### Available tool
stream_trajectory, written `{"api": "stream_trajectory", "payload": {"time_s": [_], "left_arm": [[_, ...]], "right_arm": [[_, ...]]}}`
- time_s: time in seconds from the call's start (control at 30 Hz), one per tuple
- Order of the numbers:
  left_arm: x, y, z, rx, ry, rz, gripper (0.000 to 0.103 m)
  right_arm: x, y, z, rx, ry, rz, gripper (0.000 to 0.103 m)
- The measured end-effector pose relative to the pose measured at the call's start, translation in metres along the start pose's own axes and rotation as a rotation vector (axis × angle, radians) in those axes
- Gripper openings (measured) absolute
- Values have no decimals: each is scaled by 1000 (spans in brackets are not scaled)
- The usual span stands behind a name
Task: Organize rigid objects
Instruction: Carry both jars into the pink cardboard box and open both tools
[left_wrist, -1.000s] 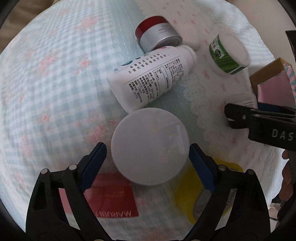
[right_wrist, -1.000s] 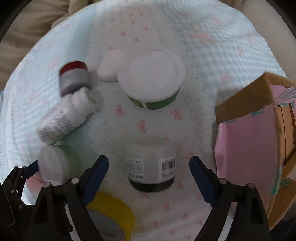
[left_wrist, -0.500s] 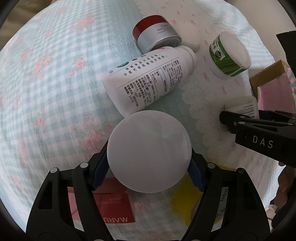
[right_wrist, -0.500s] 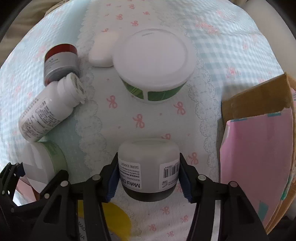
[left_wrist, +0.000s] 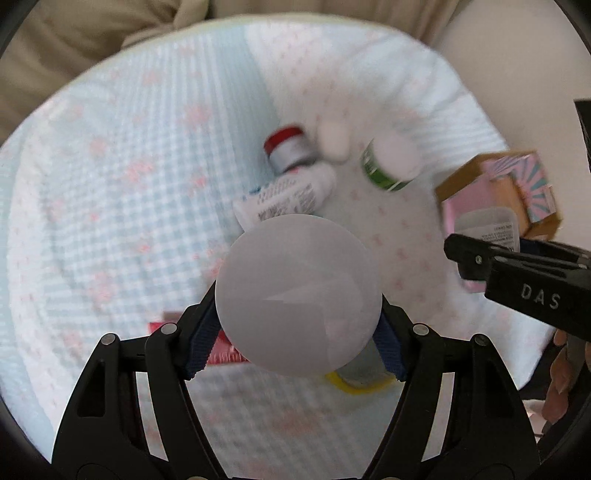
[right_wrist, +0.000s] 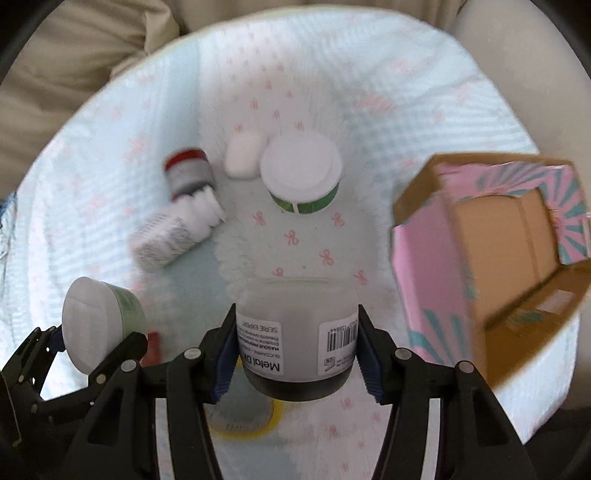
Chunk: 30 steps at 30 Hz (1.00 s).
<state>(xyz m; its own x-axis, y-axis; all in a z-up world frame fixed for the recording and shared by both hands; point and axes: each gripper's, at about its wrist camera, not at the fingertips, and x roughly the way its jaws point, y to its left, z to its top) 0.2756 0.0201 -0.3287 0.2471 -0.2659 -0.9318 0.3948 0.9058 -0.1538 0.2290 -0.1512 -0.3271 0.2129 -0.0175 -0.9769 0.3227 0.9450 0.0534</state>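
Both jars have been lifted off the cloth (right_wrist: 110, 155) since the earlier frames, when the jaws stood wide around them as they sat on it; the jaws have since closed onto them. Now the patterned blue-and-white cloth is seen from higher up, spread over a beige cushion (right_wrist: 74, 55). At its right edge a pink cardboard box (right_wrist: 491, 258) stands open. The white-lidded jar (left_wrist: 297, 295) is clamped by its sides in the left gripper (left_wrist: 295, 343), clear of the cloth, with its green wall visible in the right wrist view. The grey jar (right_wrist: 295, 339), with its barcode label and dark base, is held between the pads of the right gripper (right_wrist: 295, 354), also raised. Left on the cloth are a green tub (right_wrist: 301, 173) with a white lid, a white bottle (right_wrist: 173, 232) on its side, a red-capped grey jar (right_wrist: 188, 171) touching the bottle's cap, a small white bar (right_wrist: 242, 160) just beside the tub, a yellow roll (right_wrist: 243, 417) and a red card (left_wrist: 221, 350), both partly hidden beneath the grippers.
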Motion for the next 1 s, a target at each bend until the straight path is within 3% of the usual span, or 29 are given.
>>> {"api": "stream_trajectory", "payload": {"time_s": [0.33, 0.53, 0.77, 1.0], "left_arm": [[-135, -56, 9, 76, -168, -45, 70], [-166, -111, 13, 79, -220, -66, 70], [-159, -197, 28, 66, -245, -71, 70], [-106, -284, 43, 70, -181, -102, 70]], "right_arm": [[-124, -36, -14, 48, -120, 89, 52], [-175, -74, -14, 40, -190, 86, 52], [-203, -152, -5, 23, -223, 81, 52], [-183, -249, 13, 53, -187, 53, 52]]}}
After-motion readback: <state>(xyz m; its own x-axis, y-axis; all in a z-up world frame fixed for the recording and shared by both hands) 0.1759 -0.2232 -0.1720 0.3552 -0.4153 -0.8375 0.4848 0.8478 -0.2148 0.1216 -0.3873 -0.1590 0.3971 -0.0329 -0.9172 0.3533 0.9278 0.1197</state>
